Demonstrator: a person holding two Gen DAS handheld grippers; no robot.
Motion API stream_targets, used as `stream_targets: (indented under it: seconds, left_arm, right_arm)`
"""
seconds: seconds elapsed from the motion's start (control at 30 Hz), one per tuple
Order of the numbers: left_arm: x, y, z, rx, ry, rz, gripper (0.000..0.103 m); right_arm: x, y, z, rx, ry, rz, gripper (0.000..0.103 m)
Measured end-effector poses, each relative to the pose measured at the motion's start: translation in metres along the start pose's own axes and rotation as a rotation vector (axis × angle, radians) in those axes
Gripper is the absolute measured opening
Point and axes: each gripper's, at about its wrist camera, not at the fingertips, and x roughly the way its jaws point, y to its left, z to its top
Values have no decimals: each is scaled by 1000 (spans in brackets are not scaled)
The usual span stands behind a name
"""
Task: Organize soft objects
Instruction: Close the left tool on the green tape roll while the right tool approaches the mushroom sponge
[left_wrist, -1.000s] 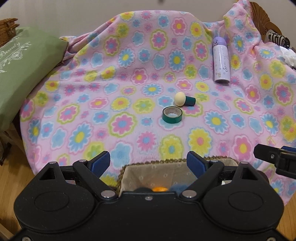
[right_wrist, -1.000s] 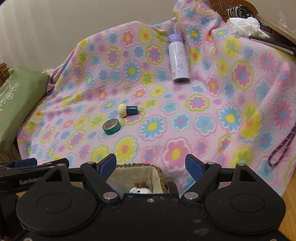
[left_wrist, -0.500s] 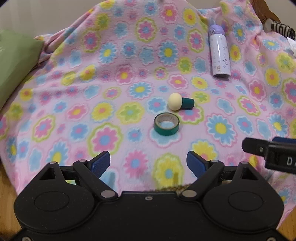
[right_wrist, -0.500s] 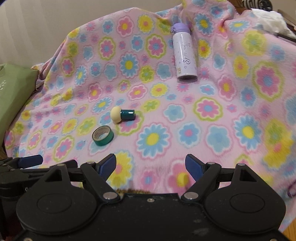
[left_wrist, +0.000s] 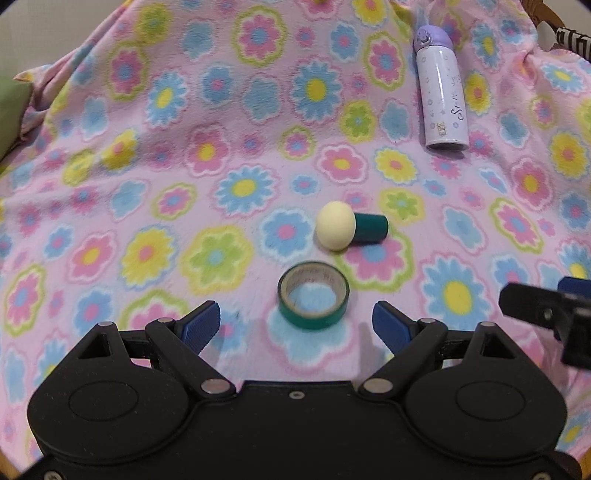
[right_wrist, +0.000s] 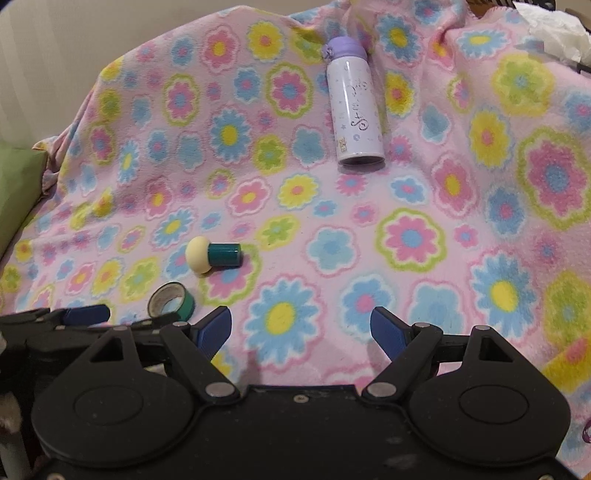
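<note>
A cream sponge puff with a green handle (left_wrist: 349, 228) lies on its side on the flowered pink blanket (left_wrist: 147, 155); it also shows in the right wrist view (right_wrist: 212, 254). A green tape roll (left_wrist: 313, 295) lies just in front of it, close ahead of my left gripper (left_wrist: 297, 325), which is open and empty. The roll shows in the right wrist view too (right_wrist: 171, 301). My right gripper (right_wrist: 301, 330) is open and empty over the blanket, to the right of the left one.
A lilac bottle (left_wrist: 441, 94) lies further back on the blanket (right_wrist: 354, 114). A green pillow (right_wrist: 14, 192) sits at the left edge. White cloth (right_wrist: 554, 33) and a striped item (left_wrist: 572, 40) lie at the far right.
Both grippers have moved forward over the blanket toward the tape and puff. The basket that was below them has dropped out of view. Both stay open.
</note>
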Motion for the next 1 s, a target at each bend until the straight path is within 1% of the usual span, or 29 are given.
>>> stream_targets:
  seconds: [0.13, 0.27, 0.33, 0.4, 0.43, 0.5, 0.53, 0.57, 0.6, 0.63, 0.77, 1.0]
  left_arm:
    - [15, 0, 6, -15, 21, -20, 86]
    - [28, 4, 8, -52, 49, -37, 85]
    - [33, 5, 7, -65, 58, -46, 84]
    - [36, 5, 7, -66, 55, -46, 84]
    - [37, 5, 7, -66, 49, -47, 80]
    - [37, 5, 8, -63, 43, -50, 71]
    - [37, 5, 8, -63, 38, -48, 61]
    - [36, 6, 9, -59, 31, -50, 55]
    - [35, 7, 9, -58, 28, -62, 53]
    - [34, 8, 10, -62, 27, -76, 48]
    - [28, 16, 9, -79, 27, -75, 48]
    - [11, 42, 11, -127, 1, 13, 48]
  right_arm:
    - [9, -3, 1, 13, 1, 0, 82]
    - [11, -4, 3, 18, -20, 1, 84]
    - [11, -3, 3, 12, -44, -10, 88]
    - [11, -2, 4, 7, -73, -10, 91]
    - [10, -2, 5, 8, -88, -8, 93]
    - [9, -1, 6, 12, -126, -18, 94]
    - [9, 0, 6, 13, -143, -23, 95]
    - [9, 0, 8, 14, -155, -27, 95]
    - [10, 2, 9, 13, -162, -31, 96]
    - [12, 2, 11, 11, -161, -30, 96]
    - [20, 8, 16, -3, -142, -7, 96]
    - [41, 34, 25, -69, -82, 71, 93]
